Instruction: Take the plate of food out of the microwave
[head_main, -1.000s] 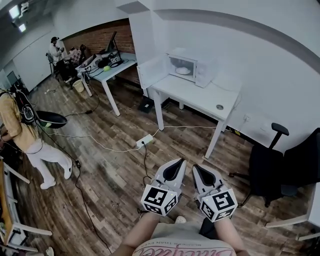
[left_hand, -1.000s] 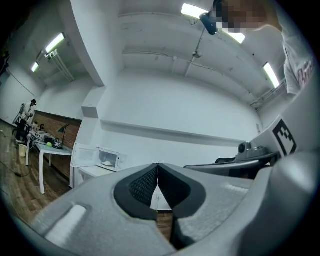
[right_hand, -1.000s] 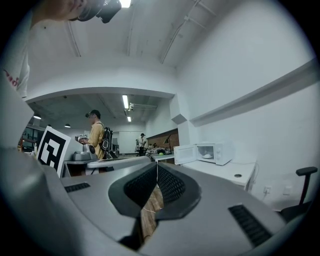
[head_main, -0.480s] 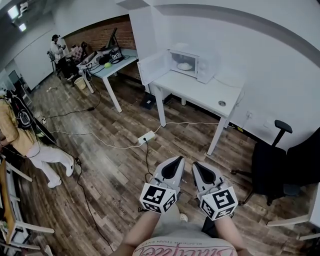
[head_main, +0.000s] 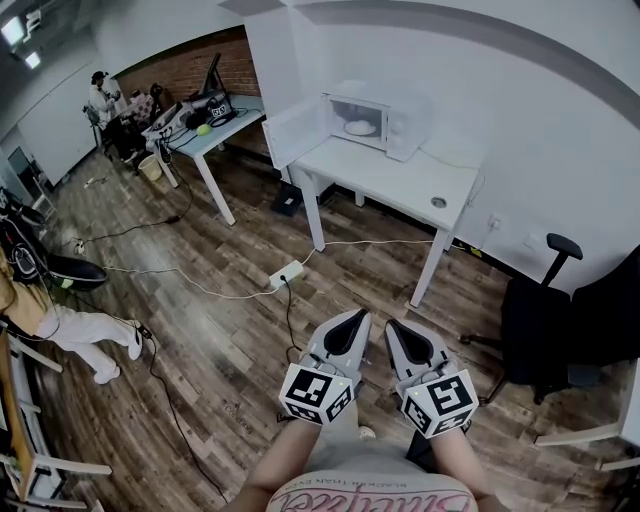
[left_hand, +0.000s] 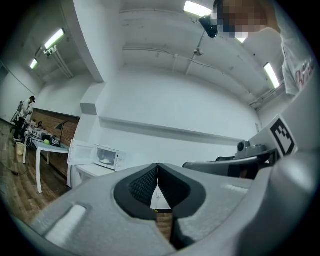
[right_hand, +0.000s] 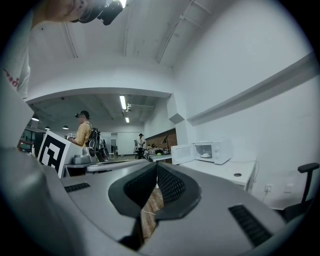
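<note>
1. Find the plate (head_main: 359, 127) inside the microwave (head_main: 372, 122), resting on its floor, with the door (head_main: 294, 131) swung wide at the microwave's left.
2. Expect a stiff, glazed, breakable dish, probably slick at the rim, moderately heavy with food aboard and unforgiving of tilt. Too small from here to tell what food.
3. Take hold at the rim nearest the microwave's opening, one jaw above and one below. Keep it level while drawing it out of the microwave. Consider a second grip on the far rim once clear of the microwave.
4. Note the left gripper (head_main: 359, 320) and right gripper (head_main: 392, 328) well apart from the microwave, across open floor. Held side by side, low in front of the body, pointing about level and roughly toward the microwave.
5. Read both claws as pressed together, tips touching, with nothing between them.
6. Judge the approach barely begun. Spread the jaws before entering the microwave.
</note>
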